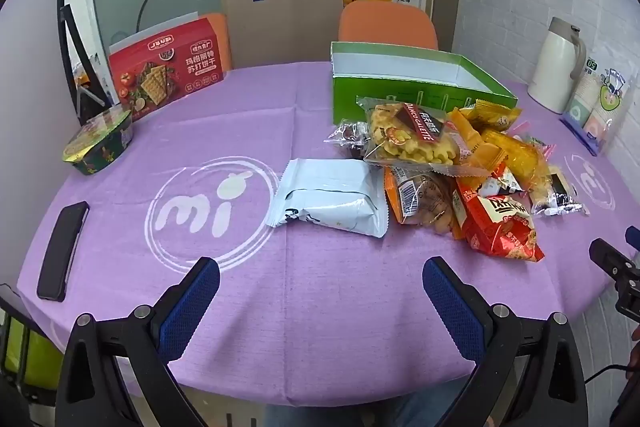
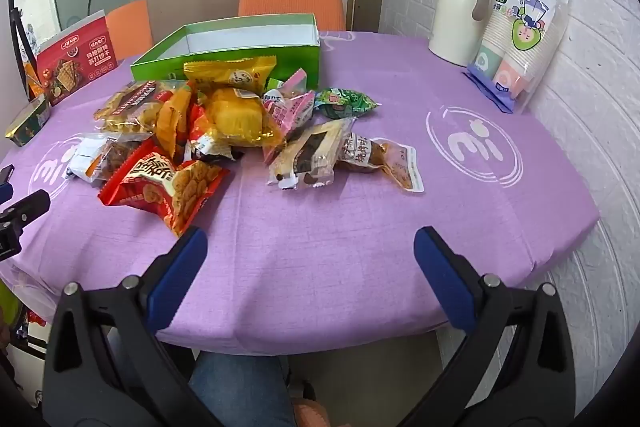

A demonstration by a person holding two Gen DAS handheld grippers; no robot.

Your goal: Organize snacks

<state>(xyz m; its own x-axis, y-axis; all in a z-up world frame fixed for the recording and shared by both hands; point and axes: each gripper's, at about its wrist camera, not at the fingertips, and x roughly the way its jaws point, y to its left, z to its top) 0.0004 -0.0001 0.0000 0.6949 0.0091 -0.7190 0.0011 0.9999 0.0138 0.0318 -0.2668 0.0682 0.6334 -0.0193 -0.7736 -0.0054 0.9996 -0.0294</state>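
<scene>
A pile of wrapped snacks lies on the purple tablecloth in front of an open, empty green box. A white packet lies at the pile's left edge and a red packet at its near side. In the right wrist view the pile, the green box, the red packet, a green sweet and a brown packet show. My left gripper is open and empty near the table's front edge. My right gripper is open and empty, just right of the red packet.
A red cracker box, a round bowl and a black phone are on the left. A white jug and a pack of paper cups stand at the right by the wall. Orange chairs stand behind the table.
</scene>
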